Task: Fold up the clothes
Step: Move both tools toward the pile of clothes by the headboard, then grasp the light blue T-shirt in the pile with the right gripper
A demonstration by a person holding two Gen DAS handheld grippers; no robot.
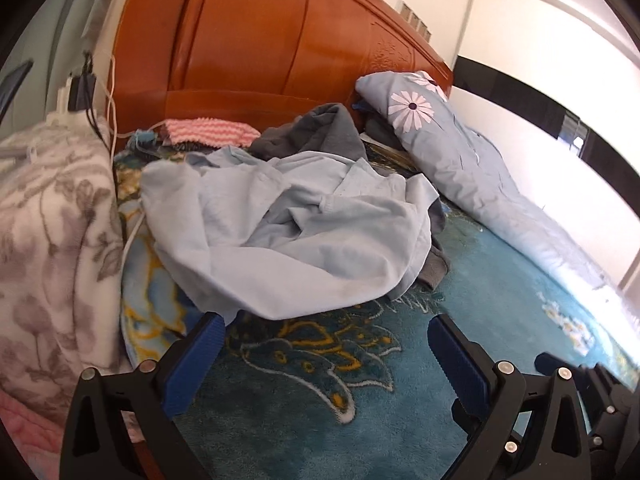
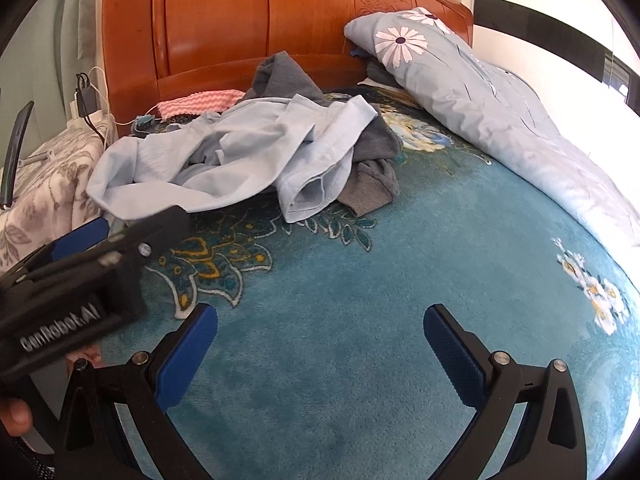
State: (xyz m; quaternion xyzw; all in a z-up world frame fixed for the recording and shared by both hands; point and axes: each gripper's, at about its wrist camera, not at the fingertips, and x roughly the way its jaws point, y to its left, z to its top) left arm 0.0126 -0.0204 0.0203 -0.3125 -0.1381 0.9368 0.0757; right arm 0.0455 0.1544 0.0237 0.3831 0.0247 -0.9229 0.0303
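A crumpled light blue garment (image 1: 288, 224) lies in a heap on the teal floral bed cover (image 1: 460, 300), with a grey garment (image 1: 316, 128) under and behind it. My left gripper (image 1: 326, 328) is open and empty, its fingertips just short of the blue garment's near edge. In the right wrist view the blue garment (image 2: 224, 160) and grey garment (image 2: 372, 176) lie further off. My right gripper (image 2: 320, 320) is open and empty over bare bed cover (image 2: 360, 300). The left gripper (image 2: 104, 232) shows at the left, near the garment's edge.
An orange wooden headboard (image 1: 260, 40) stands behind the heap. A pale blue daisy-print quilt (image 1: 460, 152) lies along the right. A grey floral blanket (image 1: 52, 220) is piled at the left, with chargers and cables (image 1: 84, 92) above it. A pink striped cloth (image 1: 208, 132) lies by the headboard.
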